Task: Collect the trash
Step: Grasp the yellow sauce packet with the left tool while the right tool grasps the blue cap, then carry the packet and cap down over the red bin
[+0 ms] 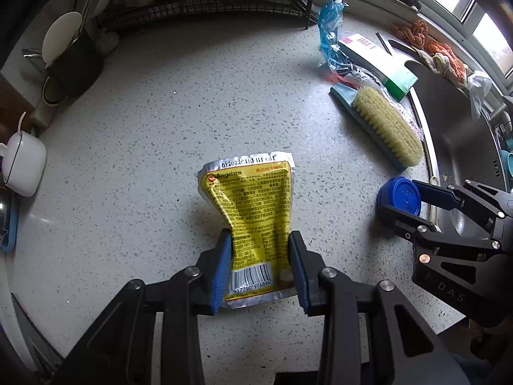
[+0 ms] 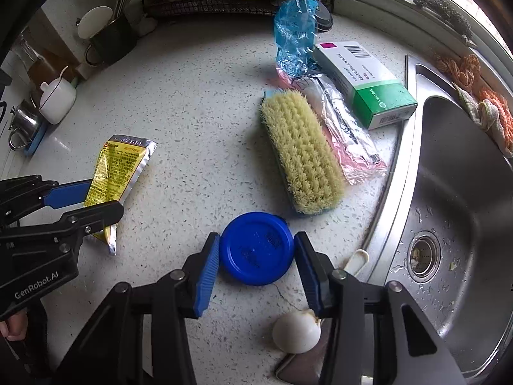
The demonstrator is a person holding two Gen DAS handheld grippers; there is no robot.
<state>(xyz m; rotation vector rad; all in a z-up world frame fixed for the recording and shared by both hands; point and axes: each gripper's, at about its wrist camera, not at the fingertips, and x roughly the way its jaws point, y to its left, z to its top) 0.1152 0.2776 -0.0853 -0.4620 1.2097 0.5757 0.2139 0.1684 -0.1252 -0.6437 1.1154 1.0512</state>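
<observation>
A crumpled yellow and silver foil packet [image 1: 251, 211] sits between the pads of my left gripper [image 1: 260, 269], which is shut on its lower half just above the speckled counter; the packet also shows in the right wrist view [image 2: 117, 173]. My right gripper [image 2: 256, 266] is shut on a round blue plastic lid [image 2: 256, 247], pads touching both sides; the lid also shows in the left wrist view [image 1: 399, 197]. A blue plastic wrapper [image 2: 295, 38], a clear and pink wrapper [image 2: 349, 134] and an eggshell [image 2: 296, 333] lie on the counter.
A yellow-bristle scrub brush [image 2: 301, 154] lies mid-counter beside a green and white medicine box [image 2: 365, 80]. A steel sink [image 2: 455, 208] is at the right. A wire rack [image 2: 237, 0], a utensil holder [image 2: 109, 41] and a white pot [image 2: 57, 96] stand at the back left.
</observation>
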